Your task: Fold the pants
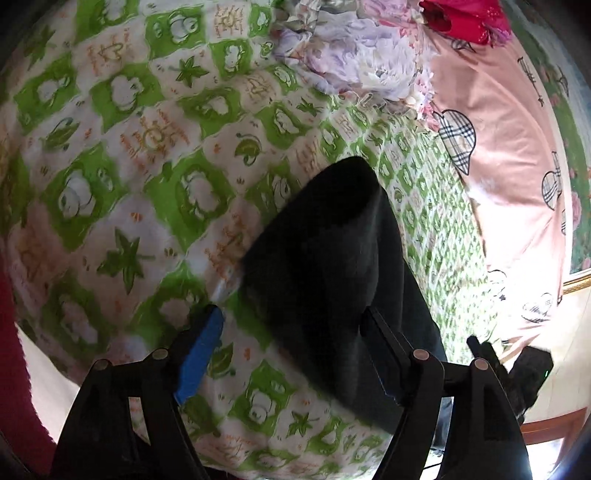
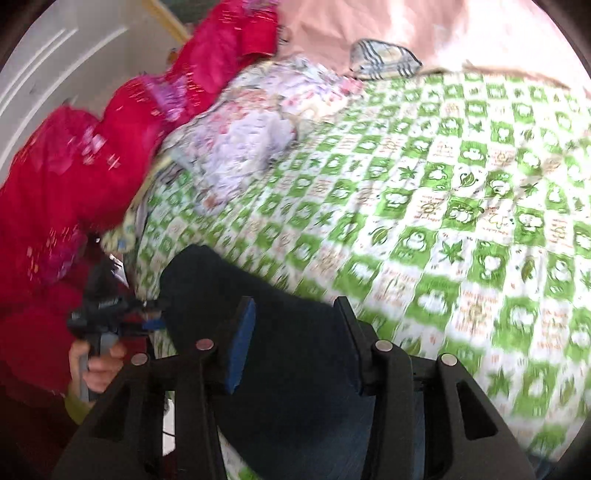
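Observation:
The dark pants [image 1: 325, 258] lie on a bed with a green-and-white patterned cover [image 1: 122, 155]. In the left wrist view my left gripper [image 1: 295, 321] is open, its blue-padded left finger [image 1: 201, 354] over the cover and its right finger against the pants' edge. In the right wrist view my right gripper [image 2: 295, 314] is open with the dark pants [image 2: 291, 350] between and under its fingers. The left gripper [image 2: 110, 310], held in a hand, shows at the left of that view, at the pants' other edge. The right gripper [image 1: 524, 369] shows at the lower right of the left wrist view.
A crumpled floral cloth [image 1: 343, 55] and a red garment [image 1: 465, 18] lie at the head of the bed. A pink sheet with plaid hearts [image 1: 509, 155] lies along the far side. A white door [image 2: 55, 74] stands behind the red fabric [image 2: 92, 158].

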